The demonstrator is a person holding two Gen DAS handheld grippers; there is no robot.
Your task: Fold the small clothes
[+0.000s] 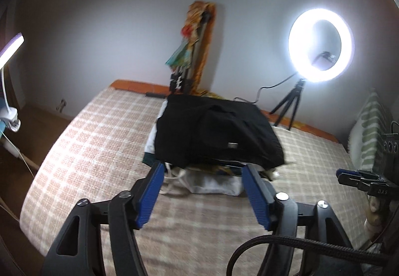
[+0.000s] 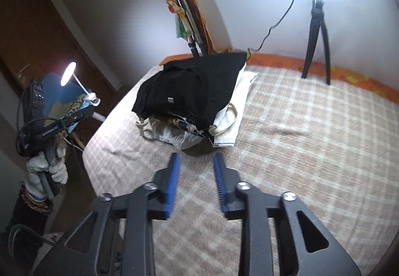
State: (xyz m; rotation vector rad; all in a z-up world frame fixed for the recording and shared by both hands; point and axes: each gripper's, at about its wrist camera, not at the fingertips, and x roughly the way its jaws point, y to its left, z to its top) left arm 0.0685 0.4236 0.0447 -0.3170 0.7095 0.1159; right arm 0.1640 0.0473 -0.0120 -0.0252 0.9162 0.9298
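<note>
Left wrist view: left gripper (image 1: 203, 171) wide, empty — clothes pile (image 1: 217, 133) just ahead; right gripper (image 2: 195, 160) likewise parted.

Left gripper (image 1: 203, 171) jaws spread wide and empty, right gripper (image 2: 197, 157) jaws parted and empty, gloved left hand (image 2: 47, 171) gripping its handle

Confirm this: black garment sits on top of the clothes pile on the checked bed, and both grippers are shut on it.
Wrong on the grip. In both wrist views the left gripper and right gripper are open, short of the black garment, which does top the pile.
</note>
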